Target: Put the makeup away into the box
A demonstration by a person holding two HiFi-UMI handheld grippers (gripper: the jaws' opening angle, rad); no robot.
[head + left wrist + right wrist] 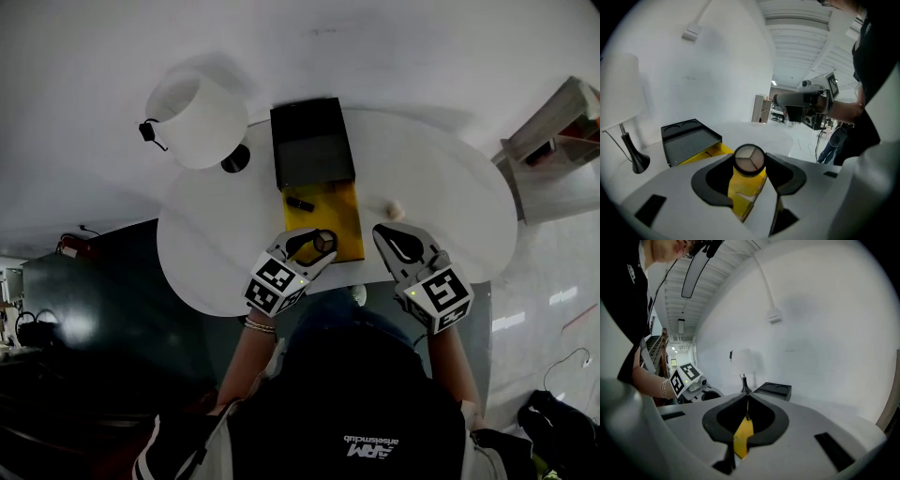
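Head view: one round white table [450,187] carries one box [309,141], black, with its yellow tray [345,214] drawn out toward the person, and one lamp [197,117] with a white shade beside the box. Two grippers reach over the near edge of the table. The left gripper [319,247] hangs over the near end of the yellow tray, clamped on one round compact [324,240]. The right gripper [383,233] is just to the right of the tray, with nothing in it. One small black item [300,202] lies in the tray, and one small pale item [395,208] lies on the table to the right of the tray. Left gripper view: the jaws stand a little apart, pressed on either side of the compact, whose face shows three shades; the yellow tray lies beneath it and the black part of the box beyond. Right gripper view: the jaws are pressed together with nothing between them; yellow shows through the gap under them.
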